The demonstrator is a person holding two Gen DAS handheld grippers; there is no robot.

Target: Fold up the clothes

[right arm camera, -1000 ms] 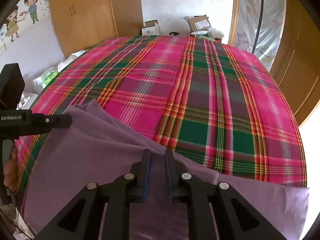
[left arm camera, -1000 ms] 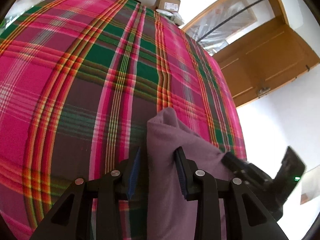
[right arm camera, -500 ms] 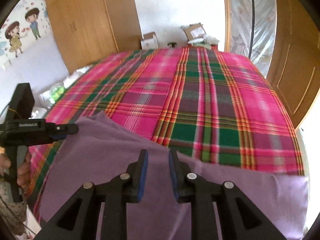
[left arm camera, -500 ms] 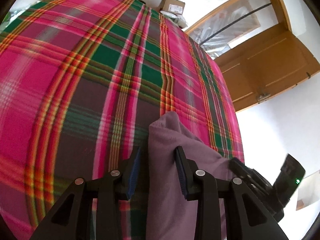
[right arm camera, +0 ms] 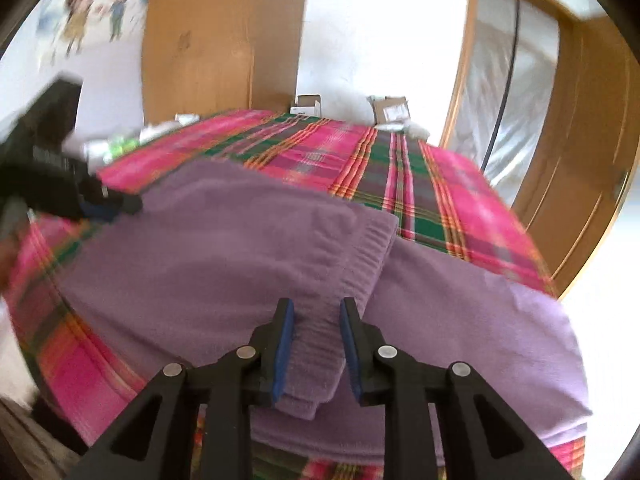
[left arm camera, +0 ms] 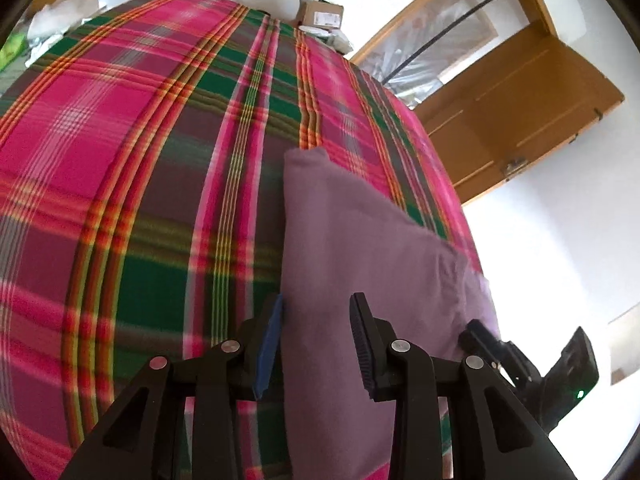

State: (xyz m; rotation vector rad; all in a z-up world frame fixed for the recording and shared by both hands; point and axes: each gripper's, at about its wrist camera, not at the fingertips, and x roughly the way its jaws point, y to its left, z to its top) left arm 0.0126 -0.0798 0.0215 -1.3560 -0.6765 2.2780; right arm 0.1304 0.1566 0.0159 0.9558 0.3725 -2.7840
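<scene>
The purple garment (right arm camera: 248,264) lies on the bed, on the pink-green plaid bedspread (left arm camera: 132,168), near the front edge, w/ one layer folded over so the ribbed waistband (right arm camera: 360,264) runs diagonal on top. In the right wrist view the right tool (right arm camera: 316,340) is low over this fold; its jaws have just been opening, they stand part open now, and the waistband strip is between the blue pads (right arm camera: 285,344) w/ a small gap on each side, so the pads do not press it. The left tool (left arm camera: 316,340) is about half open; a tall fold of the garment (left arm camera: 340,240) stands between its fingers. The left pad seems to touch the fabric edge, but I cannot tell if it really grips. In the left wrist view the right tool (left arm camera: 532,364) shows at the lower right, just beside the garment. Behind the bed are cardboard boxes (right arm camera: 390,110) by the wall and a wooden door (left arm camera: 516,120) at the right.
</scene>
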